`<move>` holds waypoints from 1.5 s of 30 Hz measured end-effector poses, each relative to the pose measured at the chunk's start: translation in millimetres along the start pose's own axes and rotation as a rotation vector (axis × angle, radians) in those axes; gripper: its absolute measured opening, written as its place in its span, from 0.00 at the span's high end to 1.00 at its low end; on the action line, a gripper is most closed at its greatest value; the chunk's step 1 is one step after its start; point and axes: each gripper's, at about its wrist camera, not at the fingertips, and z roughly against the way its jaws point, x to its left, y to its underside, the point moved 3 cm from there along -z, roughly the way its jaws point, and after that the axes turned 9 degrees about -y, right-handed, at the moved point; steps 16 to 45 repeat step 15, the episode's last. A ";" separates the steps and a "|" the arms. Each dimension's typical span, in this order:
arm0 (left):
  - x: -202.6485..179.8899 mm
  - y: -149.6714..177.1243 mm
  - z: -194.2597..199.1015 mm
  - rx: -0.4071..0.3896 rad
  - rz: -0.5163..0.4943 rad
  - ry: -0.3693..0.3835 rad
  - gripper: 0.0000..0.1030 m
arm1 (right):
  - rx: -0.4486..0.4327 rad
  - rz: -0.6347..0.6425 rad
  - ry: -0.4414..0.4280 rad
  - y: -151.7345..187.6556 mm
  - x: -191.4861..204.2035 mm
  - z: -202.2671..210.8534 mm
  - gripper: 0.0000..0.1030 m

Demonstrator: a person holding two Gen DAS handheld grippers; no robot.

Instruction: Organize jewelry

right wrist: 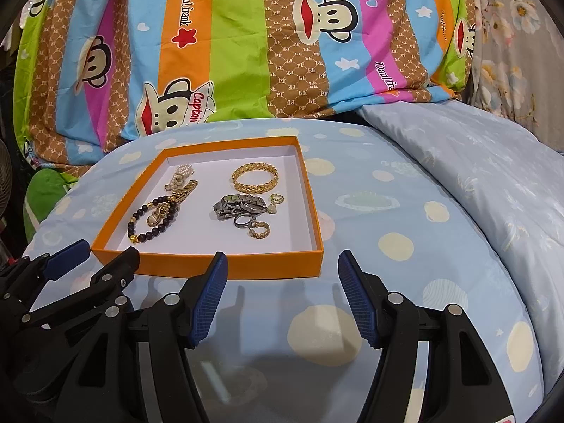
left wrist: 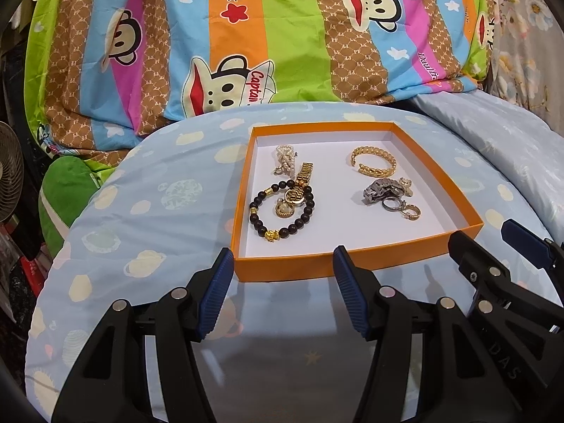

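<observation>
An orange box with a white floor lies on a light blue cushion. Inside it are a dark bead bracelet, a gold watch, a pearl piece, a gold cuff, a silver watch band and some rings. My left gripper is open and empty just before the box's near wall. My right gripper is open and empty by the box's near right corner; it also shows in the left wrist view.
A striped cartoon-monkey quilt is heaped behind the cushion. A pale blue duvet lies to the right. A fan and a green cushion are at the far left.
</observation>
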 end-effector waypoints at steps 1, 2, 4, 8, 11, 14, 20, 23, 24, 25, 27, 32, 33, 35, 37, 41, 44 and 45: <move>-0.8 -1.0 0.3 0.000 0.000 0.000 0.45 | -0.001 0.000 0.001 0.2 0.0 -0.2 0.38; -0.9 -1.0 0.3 0.000 0.000 0.001 0.45 | 0.000 0.000 0.001 0.0 0.2 -0.2 0.38; -1.0 -1.1 0.4 -0.001 -0.001 0.000 0.45 | -0.001 -0.001 0.004 0.1 -0.1 -0.2 0.38; -3.0 -1.6 1.7 -0.003 -0.007 -0.001 0.46 | -0.001 -0.004 0.015 0.0 -0.6 -0.1 0.38; -3.5 -2.0 2.1 -0.004 -0.008 -0.004 0.46 | 0.000 -0.001 0.027 0.4 0.3 -0.1 0.38; -3.9 -2.0 2.1 -0.004 -0.008 -0.004 0.46 | 0.002 0.003 0.037 0.6 1.0 -0.1 0.38; -4.3 -1.8 2.5 -0.003 -0.008 -0.004 0.46 | 0.002 0.003 0.039 0.6 1.0 0.2 0.38; -4.3 -1.8 2.5 -0.003 -0.008 -0.004 0.46 | 0.002 0.003 0.039 0.6 1.0 0.2 0.38; -4.3 -1.8 2.5 -0.003 -0.008 -0.004 0.46 | 0.002 0.003 0.039 0.6 1.0 0.2 0.38; -4.3 -1.8 2.5 -0.003 -0.008 -0.004 0.46 | 0.002 0.003 0.039 0.6 1.0 0.2 0.38; -4.3 -1.8 2.5 -0.003 -0.008 -0.004 0.46 | 0.002 0.003 0.039 0.6 1.0 0.2 0.38; -4.3 -1.8 2.5 -0.003 -0.008 -0.004 0.46 | 0.002 0.003 0.039 0.6 1.0 0.2 0.38; -4.3 -1.8 2.5 -0.003 -0.008 -0.004 0.46 | 0.002 0.003 0.039 0.6 1.0 0.2 0.38; -4.3 -1.8 2.5 -0.003 -0.008 -0.004 0.46 | 0.002 0.003 0.039 0.6 1.0 0.2 0.38; -4.3 -1.8 2.5 -0.003 -0.008 -0.004 0.46 | 0.002 0.003 0.039 0.6 1.0 0.2 0.38; -4.3 -1.8 2.5 -0.003 -0.008 -0.004 0.46 | 0.002 0.003 0.039 0.6 1.0 0.2 0.38; -4.3 -1.8 2.5 -0.003 -0.008 -0.004 0.46 | 0.002 0.003 0.039 0.6 1.0 0.2 0.38; -4.3 -1.8 2.5 -0.003 -0.008 -0.004 0.46 | 0.002 0.003 0.039 0.6 1.0 0.2 0.38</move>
